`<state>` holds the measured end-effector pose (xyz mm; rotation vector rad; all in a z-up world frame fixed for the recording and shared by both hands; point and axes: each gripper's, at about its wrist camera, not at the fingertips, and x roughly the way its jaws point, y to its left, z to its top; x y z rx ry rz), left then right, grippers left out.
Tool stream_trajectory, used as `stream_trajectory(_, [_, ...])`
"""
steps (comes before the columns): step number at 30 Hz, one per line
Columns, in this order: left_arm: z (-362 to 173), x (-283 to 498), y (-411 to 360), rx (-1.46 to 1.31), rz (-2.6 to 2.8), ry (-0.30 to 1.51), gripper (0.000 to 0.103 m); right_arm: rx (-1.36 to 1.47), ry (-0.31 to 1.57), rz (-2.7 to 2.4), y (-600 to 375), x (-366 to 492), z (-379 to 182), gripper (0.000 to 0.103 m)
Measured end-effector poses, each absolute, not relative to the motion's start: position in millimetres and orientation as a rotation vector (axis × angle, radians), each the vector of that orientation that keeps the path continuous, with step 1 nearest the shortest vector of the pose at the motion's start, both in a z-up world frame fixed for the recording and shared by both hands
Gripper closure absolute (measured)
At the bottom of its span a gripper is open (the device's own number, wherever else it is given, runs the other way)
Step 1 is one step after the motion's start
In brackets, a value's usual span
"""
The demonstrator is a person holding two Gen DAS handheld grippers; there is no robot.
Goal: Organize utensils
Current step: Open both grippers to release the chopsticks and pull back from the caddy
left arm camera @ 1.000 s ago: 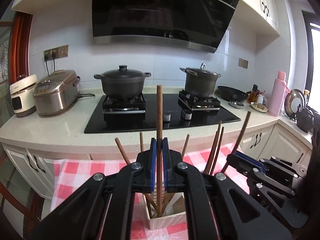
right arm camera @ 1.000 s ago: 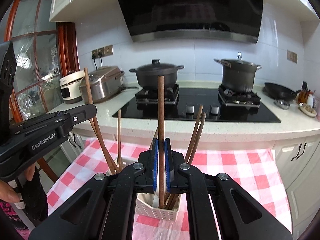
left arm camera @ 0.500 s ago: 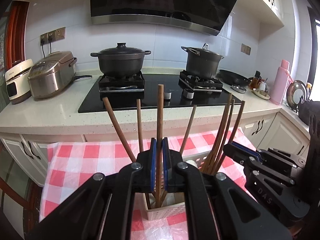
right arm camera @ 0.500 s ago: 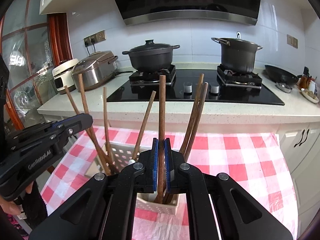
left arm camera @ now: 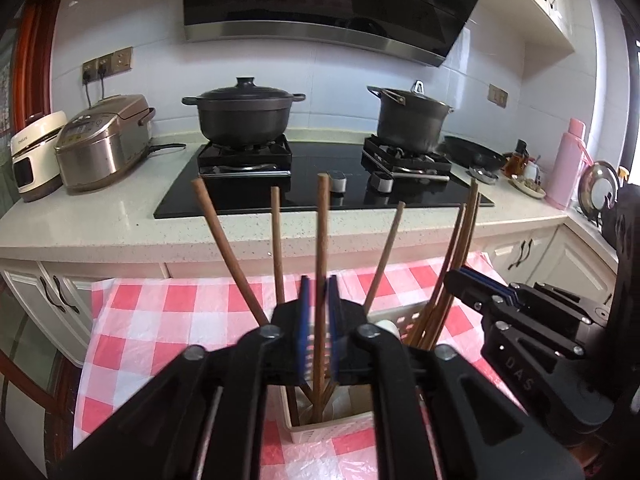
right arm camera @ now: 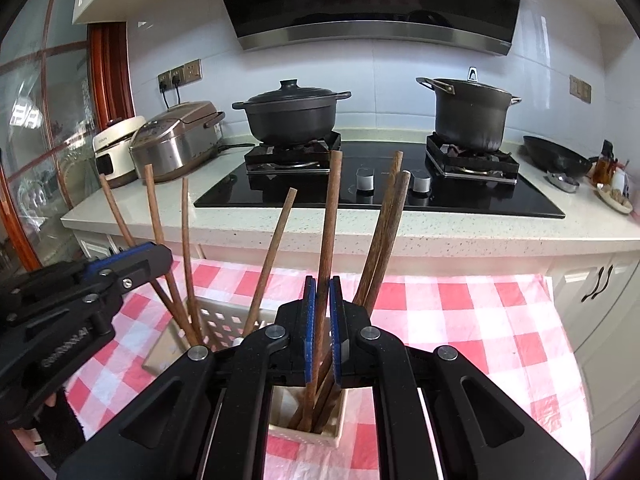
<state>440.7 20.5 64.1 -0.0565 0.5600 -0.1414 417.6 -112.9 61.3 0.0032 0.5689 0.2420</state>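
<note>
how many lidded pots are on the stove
2. A wide black pot sits on the stove's left burner, and a taller pot on its right burner. The open pan further right is not counted.

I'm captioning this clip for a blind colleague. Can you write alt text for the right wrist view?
The right gripper holds one wooden chopstick upright between its blue pads, its lower end in a white basket of chopsticks on a red-checked tablecloth. The left gripper reaches in from the left; behind, two dark pots sit on a black stove.
</note>
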Motion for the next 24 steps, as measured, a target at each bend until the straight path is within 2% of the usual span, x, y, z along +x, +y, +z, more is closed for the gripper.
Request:
stream_trajectory(1, [64.2, 439.7, 22.4, -0.067, -0.131, 0.554, 0.069, 0.001, 0.57, 0.231, -113.4, 418.3, 60.8, 0.092])
stream_trajectory(2, [64.6, 439.2, 24.7, -0.079, -0.121, 0.546, 0.059, 0.001, 0.57, 0.223, -114.7, 418.5, 60.2, 0.092])
stream_trajectory(3, [65.1, 437.4, 27.7, -0.089, -0.11, 0.535, 0.057, 0.009, 0.569, 0.222, -117.1, 417.6, 59.6, 0.09])
stream_trajectory(5, [65.9, 435.4, 30.9, -0.085, -0.085, 0.523, 0.05, 0.019, 0.565, 0.227, -121.5, 414.0, 58.6, 0.079])
stream_trajectory(6, [65.9, 433.5, 33.1, -0.081, -0.073, 0.513, 0.048, 0.022, 0.557, 0.235, -122.7, 411.1, 58.4, 0.067])
stream_trajectory(7, [66.9, 432.0, 34.3, -0.081, -0.07, 0.505, 0.043, 0.022, 0.549, 0.243, -124.2, 409.5, 58.7, 0.062])
stream_trajectory(8, [67.9, 430.5, 35.8, -0.084, -0.068, 0.494, 0.038, 0.021, 0.537, 0.252, -126.0, 407.2, 59.0, 0.062])
stream_trajectory(20, [82.2, 400.2, 40.7, -0.057, -0.011, 0.397, 0.012, 0.025, 0.441, 0.212, -149.3, 378.9, 78.7, 0.058])
stream_trajectory(24, [93.1, 382.8, 39.4, -0.043, 0.009, 0.346, 0.005, 0.022, 0.393, 0.179, -156.5, 361.7, 87.9, 0.046])
